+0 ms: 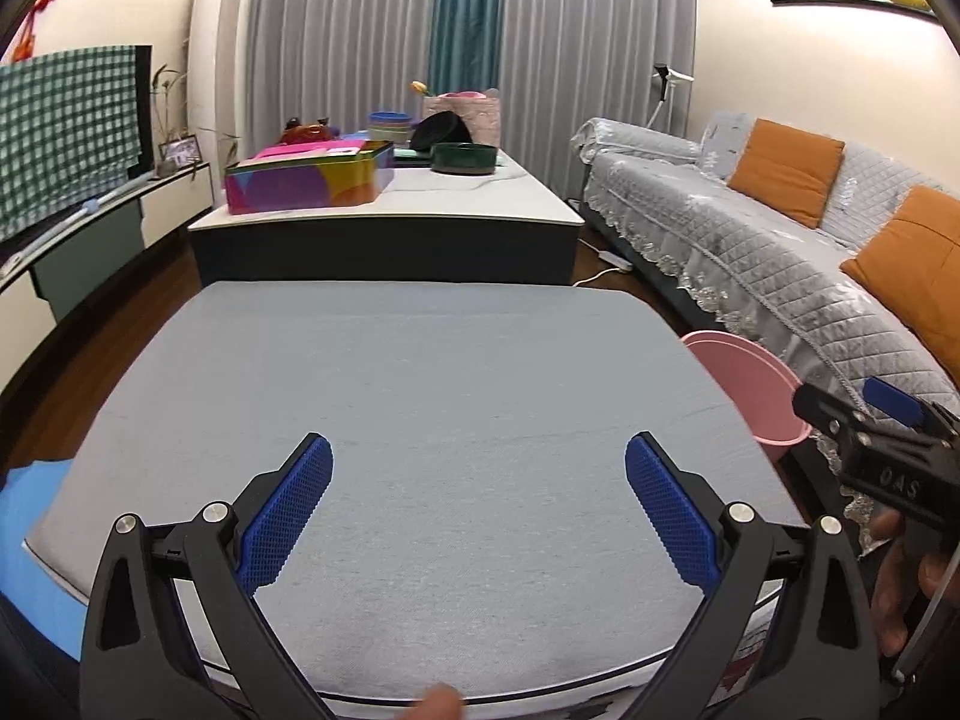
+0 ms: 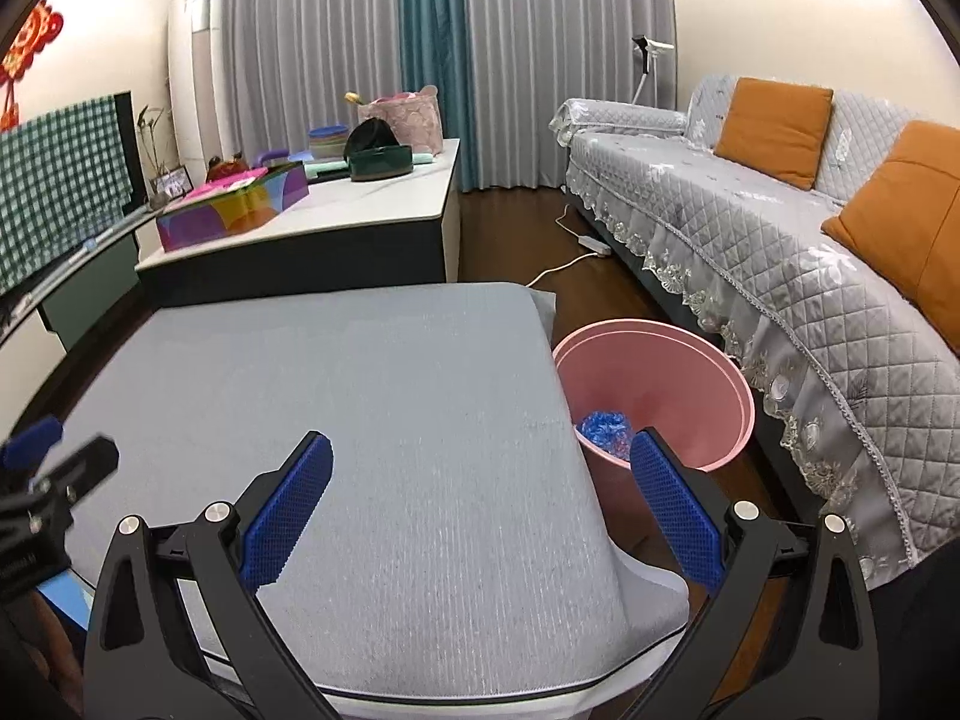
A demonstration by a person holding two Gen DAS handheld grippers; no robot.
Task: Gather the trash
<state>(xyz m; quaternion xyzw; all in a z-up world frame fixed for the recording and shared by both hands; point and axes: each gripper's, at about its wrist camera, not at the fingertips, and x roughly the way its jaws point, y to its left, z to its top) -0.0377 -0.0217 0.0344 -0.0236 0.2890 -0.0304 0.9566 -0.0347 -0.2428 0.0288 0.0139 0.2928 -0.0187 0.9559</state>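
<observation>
A pink bin (image 2: 690, 378) stands on the floor at the right edge of the grey-covered table (image 2: 360, 396); a crumpled blue wrapper (image 2: 605, 427) lies inside it. The pink bin (image 1: 744, 384) also shows at the right of the left wrist view. My right gripper (image 2: 480, 468) is open over the table's right edge, nothing between its blue pads, its right finger (image 2: 672, 510) overlapping the bin rim. My left gripper (image 1: 478, 468) is open above the bare grey table (image 1: 420, 408), holding nothing. The right gripper (image 1: 888, 438) appears from the side at the right, by the bin.
A low cabinet (image 2: 312, 240) behind the table carries a colourful box (image 2: 234, 210), a dark green bowl (image 2: 381, 162) and other items. A grey quilted sofa (image 2: 750, 228) with orange cushions (image 2: 774, 129) runs along the right. A white power strip (image 2: 591, 243) and cord lie on the floor.
</observation>
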